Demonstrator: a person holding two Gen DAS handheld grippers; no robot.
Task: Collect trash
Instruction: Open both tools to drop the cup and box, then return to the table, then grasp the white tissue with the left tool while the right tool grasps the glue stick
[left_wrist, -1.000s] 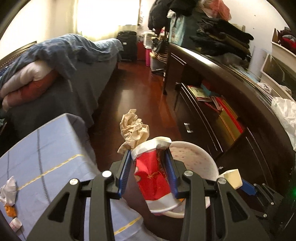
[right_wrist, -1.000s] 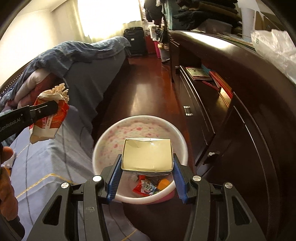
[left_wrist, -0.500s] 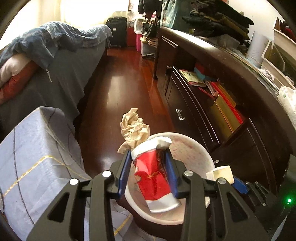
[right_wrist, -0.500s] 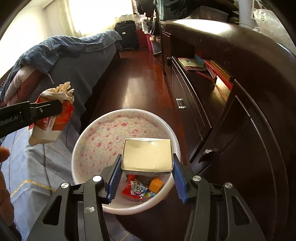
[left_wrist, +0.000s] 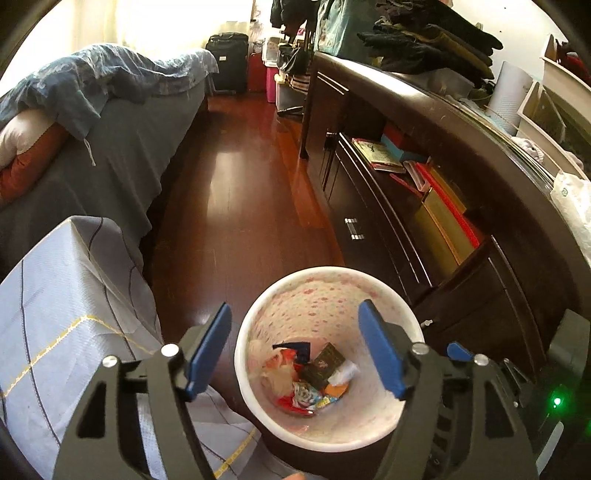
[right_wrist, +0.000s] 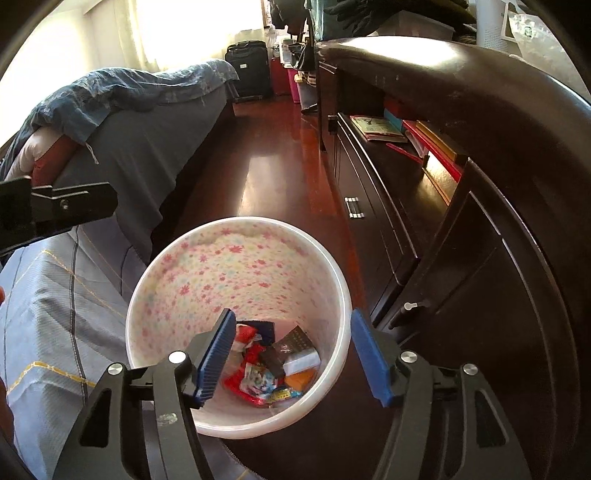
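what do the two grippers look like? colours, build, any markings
Both match: left gripper and right gripper have black skeletal frames with triangular cutouts, silver bolt heads at the joints, and flat blue pads on the fingers, ribbed on the right one. No legible markings or cables show. A green LED glows beside the left.

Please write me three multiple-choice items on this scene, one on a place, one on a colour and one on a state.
1. Where does the trash bin stand?
A. on the bed
B. on the floor between the cloth-covered table and the dark cabinet
C. on the cabinet top

2. What colour are the claw pads?
A. blue
B. green
C. yellow

3. What state are the two claws in?
A. both shut on trash
B. one open, one shut
C. both open and empty

Answers:
1 B, the bin sits low beside the table cloth and the cabinet.
2 A, the pads show blue in both views.
3 C, the left claw and right claw are spread above the wrappers in the bin.
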